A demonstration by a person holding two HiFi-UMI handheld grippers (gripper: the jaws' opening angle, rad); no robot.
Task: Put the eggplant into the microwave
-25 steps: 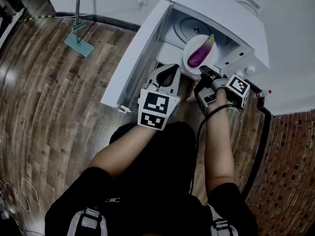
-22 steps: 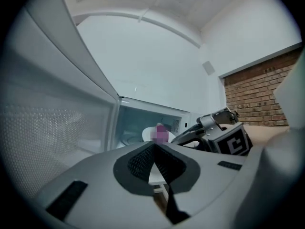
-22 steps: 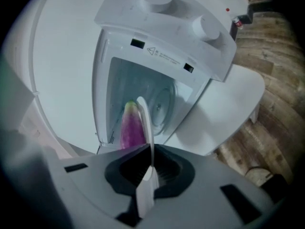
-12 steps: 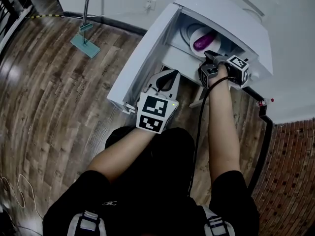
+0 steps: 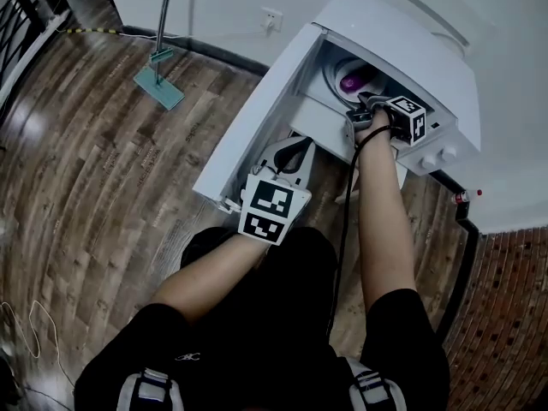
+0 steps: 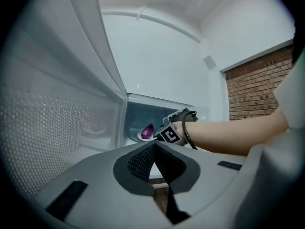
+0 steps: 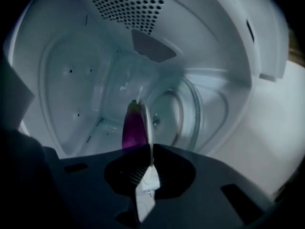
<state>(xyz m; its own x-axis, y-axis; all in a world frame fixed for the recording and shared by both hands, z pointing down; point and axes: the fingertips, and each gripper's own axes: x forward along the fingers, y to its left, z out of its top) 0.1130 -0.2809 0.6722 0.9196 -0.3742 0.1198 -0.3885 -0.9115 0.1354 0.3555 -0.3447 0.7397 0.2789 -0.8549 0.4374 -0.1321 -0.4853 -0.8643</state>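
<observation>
A purple eggplant lies on a white plate. My right gripper is shut on the plate's rim and holds plate and eggplant inside the cavity of the white microwave, just above the glass turntable. The microwave door stands swung open to the left. In front of the oven, beside that door, my left gripper is shut with nothing in it.
A mop leans on the wall at the back left, near a wall socket. The microwave stands low over a wooden floor. A black cable runs along my right arm. Brick paving lies to the right.
My right gripper has carried the plate and eggplant from in front of the opening forward into the microwave cavity. The left gripper has stayed by the door.
</observation>
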